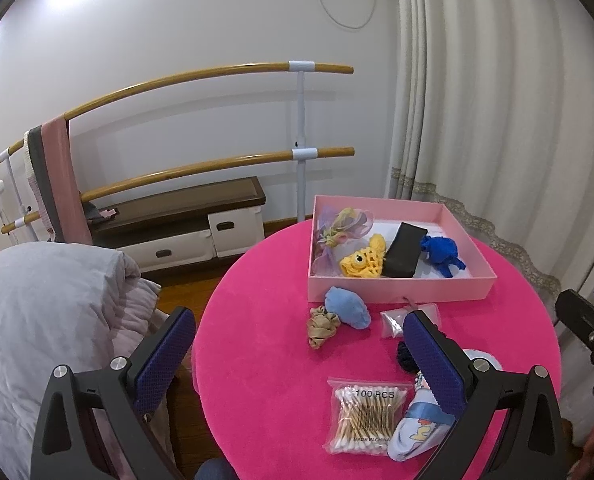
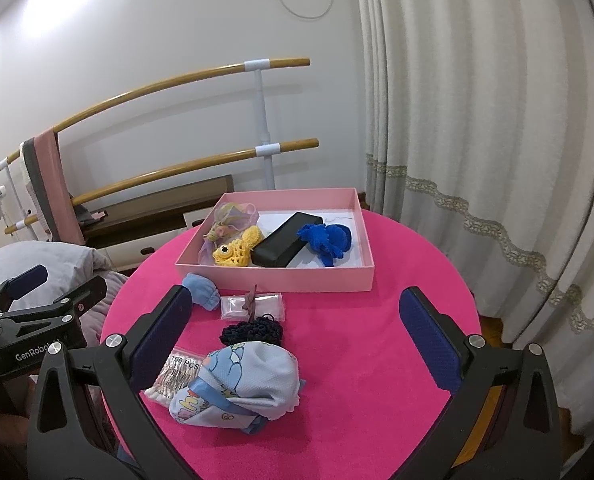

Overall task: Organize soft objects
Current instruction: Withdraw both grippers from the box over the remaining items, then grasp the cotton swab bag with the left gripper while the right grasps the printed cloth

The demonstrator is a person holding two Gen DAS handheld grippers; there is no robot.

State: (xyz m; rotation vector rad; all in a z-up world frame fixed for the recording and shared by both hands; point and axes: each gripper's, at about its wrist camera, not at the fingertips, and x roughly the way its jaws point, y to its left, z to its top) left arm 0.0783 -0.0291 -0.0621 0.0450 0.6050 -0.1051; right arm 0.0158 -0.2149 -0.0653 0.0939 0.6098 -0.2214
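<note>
A pink box (image 1: 401, 290) (image 2: 281, 280) at the table's far side holds a pastel organza bow (image 1: 339, 228), a yellow crochet fish (image 1: 363, 262), a black case (image 1: 403, 256) and a blue crochet piece (image 1: 441, 254). In front of it lie a light blue soft pouch (image 1: 347, 306) (image 2: 201, 290), a beige scrunchie (image 1: 321, 326), a dark navy crochet piece (image 2: 253, 330) and a printed light blue cloth cap (image 2: 241, 388) (image 1: 417, 432). My left gripper (image 1: 297, 356) is open and empty above the table's left edge. My right gripper (image 2: 297, 340) is open and empty above the cap.
The round table has a pink cloth (image 2: 377, 344). A cotton swab bag (image 1: 367, 416) and a small clear packet (image 2: 253, 304) lie on it. A grey quilt (image 1: 37, 312) is at the left, curtains (image 2: 477, 120) at the right, a wooden barre (image 1: 201, 80) behind.
</note>
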